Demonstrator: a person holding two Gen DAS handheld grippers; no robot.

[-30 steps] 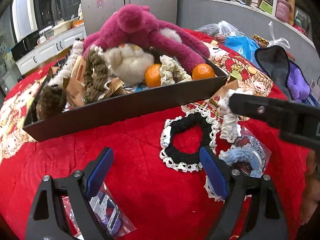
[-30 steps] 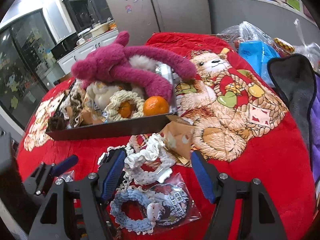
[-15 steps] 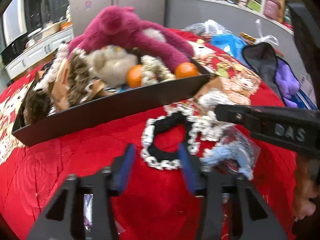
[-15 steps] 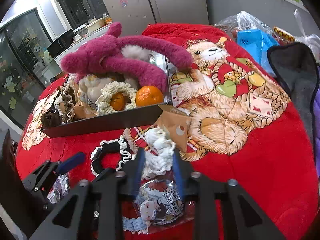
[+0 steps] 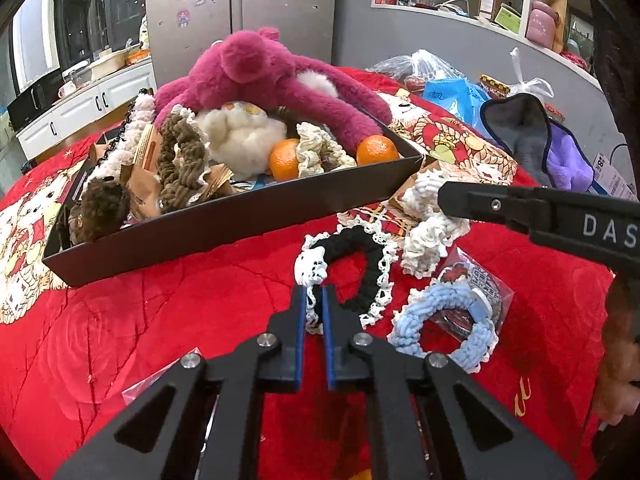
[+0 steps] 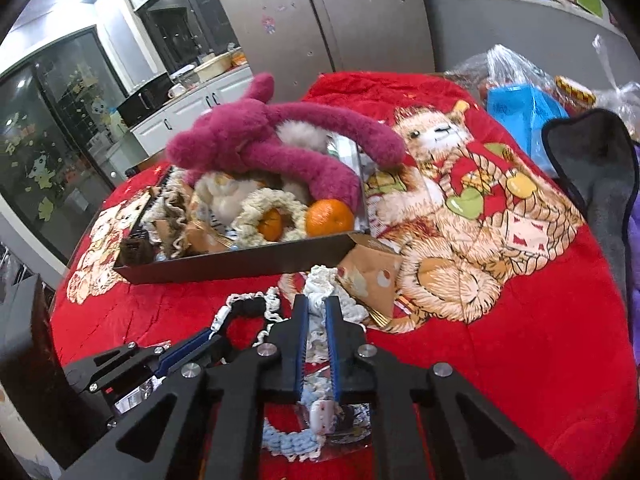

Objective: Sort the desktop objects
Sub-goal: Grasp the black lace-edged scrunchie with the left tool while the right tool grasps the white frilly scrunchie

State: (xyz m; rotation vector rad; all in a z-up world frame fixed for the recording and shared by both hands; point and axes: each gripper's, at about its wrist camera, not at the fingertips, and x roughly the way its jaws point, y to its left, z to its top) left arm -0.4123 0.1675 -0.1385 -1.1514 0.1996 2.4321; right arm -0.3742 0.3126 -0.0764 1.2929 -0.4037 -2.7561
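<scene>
Left claw (image 5: 314, 300) is clamped on the black scrunchie (image 5: 352, 268), right claw (image 6: 318, 312) on the white scrunchie (image 6: 320, 280); the tray (image 5: 240, 216) lies just ahead of both.

Red blanket (image 5: 180, 320) under tray (image 5: 224, 220), scrunchies (image 5: 444, 320).

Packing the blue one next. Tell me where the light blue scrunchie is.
In the left wrist view, the light blue scrunchie lies on the red blanket, right of the black scrunchie, partly on a clear packet.

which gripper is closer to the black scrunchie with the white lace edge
Left. The left gripper is shut on the black scrunchie at its near edge; the right gripper is beside it, shut on the white scrunchie.
</scene>
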